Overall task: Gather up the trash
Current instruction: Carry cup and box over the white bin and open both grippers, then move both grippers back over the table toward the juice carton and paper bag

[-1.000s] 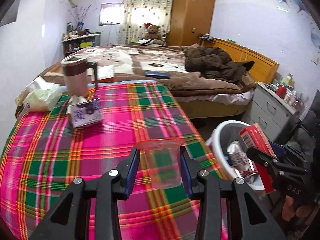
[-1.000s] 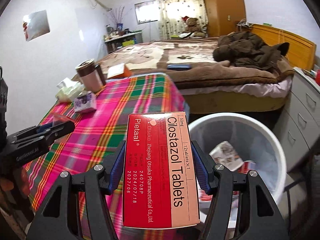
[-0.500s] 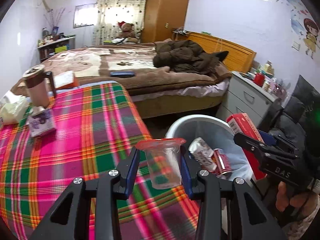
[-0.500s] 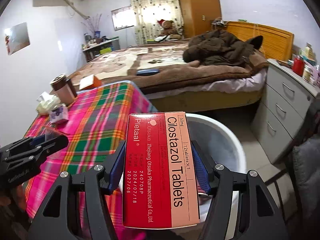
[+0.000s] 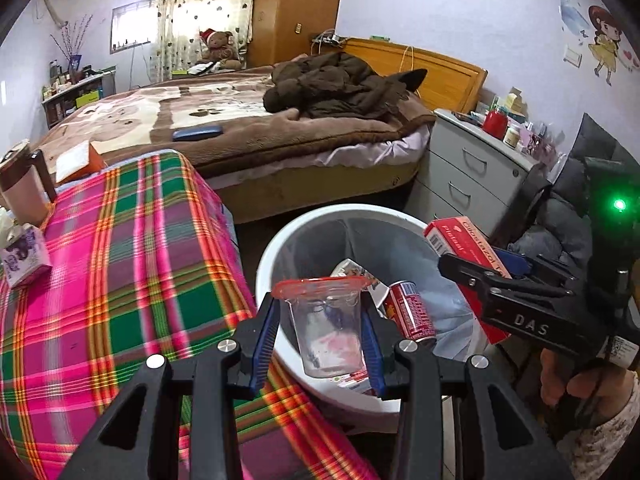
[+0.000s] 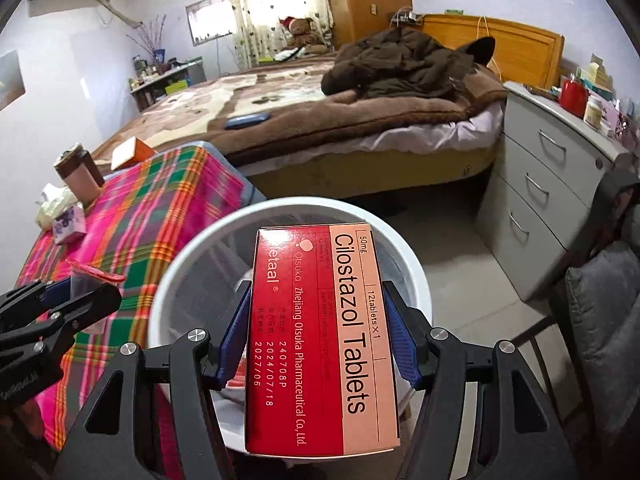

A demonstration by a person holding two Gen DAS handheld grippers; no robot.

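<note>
left tongs [image 5: 323, 330] pinch a clear cup [image 5: 325, 322]; right tongs [image 6: 318, 336] pinch a tablet box [image 6: 322, 340] hiding most of the bin [image 6: 192, 264].

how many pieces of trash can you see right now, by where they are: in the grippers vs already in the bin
Held in grippers: 2, the clear plastic cup in the left gripper and the red tablet box in the right gripper.
Already in the white bin: at least 2 clear ones, a red can and a crumpled wrapper; more beneath is unclear.
Total: at least 4.

left wrist: close, faces bin [image 5: 340, 216] from table side; right wrist: above bin [image 6: 400, 240]; both share bed [image 5: 240, 120]
</note>
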